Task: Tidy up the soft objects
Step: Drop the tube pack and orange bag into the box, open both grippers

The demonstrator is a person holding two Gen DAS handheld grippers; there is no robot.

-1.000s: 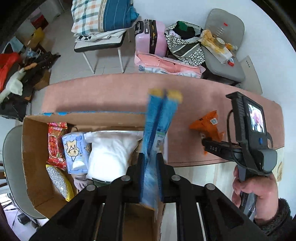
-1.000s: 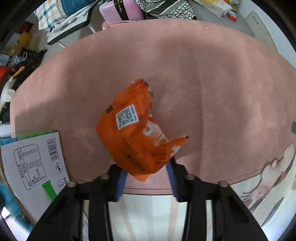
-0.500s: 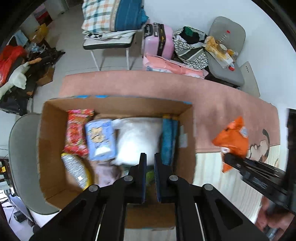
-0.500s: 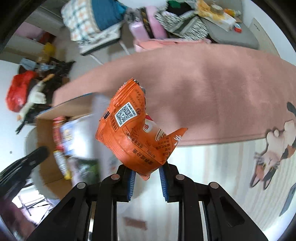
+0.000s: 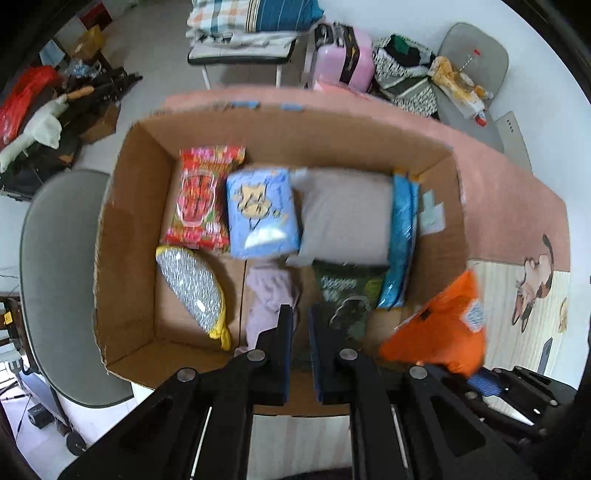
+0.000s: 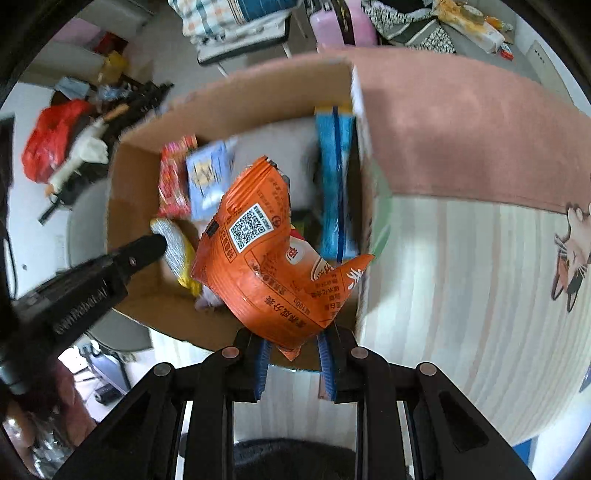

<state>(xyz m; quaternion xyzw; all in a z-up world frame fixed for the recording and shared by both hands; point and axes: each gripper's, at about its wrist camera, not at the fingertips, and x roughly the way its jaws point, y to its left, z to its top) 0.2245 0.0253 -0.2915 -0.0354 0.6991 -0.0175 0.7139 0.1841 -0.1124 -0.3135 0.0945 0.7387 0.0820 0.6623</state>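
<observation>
An open cardboard box holds a red snack pack, a light blue tissue pack, a white pillow pack, a blue pack standing along its right wall, a silver-and-yellow pouch, a lilac cloth and a dark green pack. My left gripper is shut and empty above the box's near side. My right gripper is shut on an orange snack bag and holds it over the box's near right part; the bag also shows in the left wrist view.
The box sits on a pink tablecloth beside a striped cat-print mat. A grey chair stands left of the box. Behind the table are a chair with folded bedding, a pink suitcase and clutter.
The blue pack left my left gripper and now stands in the box; that gripper is shut and empty. My right gripper carried the orange bag left from the table to above the box.
</observation>
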